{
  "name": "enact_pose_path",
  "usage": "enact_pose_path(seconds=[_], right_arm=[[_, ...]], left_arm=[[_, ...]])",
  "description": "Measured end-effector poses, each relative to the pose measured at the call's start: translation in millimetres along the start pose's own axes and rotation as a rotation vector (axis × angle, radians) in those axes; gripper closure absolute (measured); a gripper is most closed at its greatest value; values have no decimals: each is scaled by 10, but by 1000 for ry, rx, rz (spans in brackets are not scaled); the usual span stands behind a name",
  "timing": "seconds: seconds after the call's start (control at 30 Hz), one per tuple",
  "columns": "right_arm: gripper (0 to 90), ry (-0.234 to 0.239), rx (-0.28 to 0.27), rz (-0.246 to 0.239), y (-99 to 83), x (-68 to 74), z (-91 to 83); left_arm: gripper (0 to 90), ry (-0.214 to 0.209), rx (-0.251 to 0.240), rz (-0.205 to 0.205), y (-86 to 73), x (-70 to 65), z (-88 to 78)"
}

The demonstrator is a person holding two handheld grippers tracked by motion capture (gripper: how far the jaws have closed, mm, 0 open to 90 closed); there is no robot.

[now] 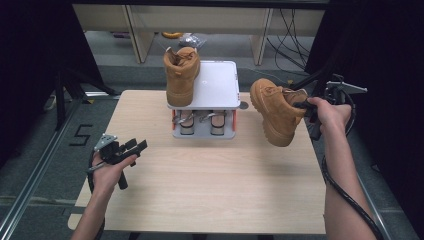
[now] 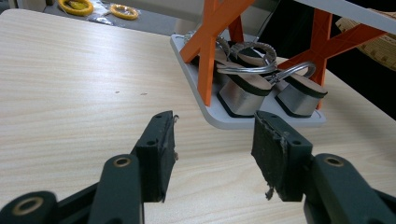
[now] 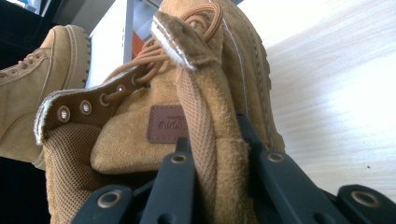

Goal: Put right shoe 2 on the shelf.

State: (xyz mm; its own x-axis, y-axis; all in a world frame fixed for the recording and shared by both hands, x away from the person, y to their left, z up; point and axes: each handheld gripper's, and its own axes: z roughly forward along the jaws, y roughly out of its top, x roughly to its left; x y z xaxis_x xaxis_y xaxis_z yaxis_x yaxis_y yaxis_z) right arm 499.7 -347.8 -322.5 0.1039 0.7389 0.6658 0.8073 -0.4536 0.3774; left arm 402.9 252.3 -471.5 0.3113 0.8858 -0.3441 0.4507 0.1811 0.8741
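Right tool [image 1: 303,106] clamps raised boot [image 1: 274,111] by heel collar, toe hanging; rack shelf [image 1: 216,85] lies left-forward, beside shelved boot [image 1: 181,75]. Left tool [image 1: 131,147] open, empty.

You are in a lab: black curtains [image 1: 30,60], loose cables [image 1: 292,30], aluminium rail [image 1: 35,170], numbered floor marking [image 1: 81,134].

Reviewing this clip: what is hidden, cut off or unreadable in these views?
- Held boot: in the right gripper view the bottom edge cuts off the heel collar below the right gripper.
- Boot's brown label: lettering blurred and partly covered by a jaw.
- Sandals on the rack's lower shelf: the top shelf covers them in the high view.
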Motion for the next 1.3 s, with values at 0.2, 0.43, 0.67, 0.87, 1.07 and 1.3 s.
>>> enact_pose_path(seconds=[0.2, 0.43, 0.67, 0.87, 1.07, 1.3], right_arm=[[819, 4, 2, 16, 21, 64, 1], [820, 16, -17, 20, 58, 129, -1], [817, 28, -19, 13, 87, 178, 10], [813, 34, -35, 19, 121, 242, 39], [813, 35, -38, 16, 136, 280, 42], [815, 45, -66, 1, 177, 350, 37]], left_arm=[[483, 3, -2, 1, 9, 6, -9], [484, 5, -2, 1, 10, 17, -13], [484, 8, -3, 6, 15, 25, -20], [484, 4, -3, 8, 6, 21, -10], [484, 7, -2, 7, 2, 31, -8], [486, 10, -4, 7, 5, 43, -15]])
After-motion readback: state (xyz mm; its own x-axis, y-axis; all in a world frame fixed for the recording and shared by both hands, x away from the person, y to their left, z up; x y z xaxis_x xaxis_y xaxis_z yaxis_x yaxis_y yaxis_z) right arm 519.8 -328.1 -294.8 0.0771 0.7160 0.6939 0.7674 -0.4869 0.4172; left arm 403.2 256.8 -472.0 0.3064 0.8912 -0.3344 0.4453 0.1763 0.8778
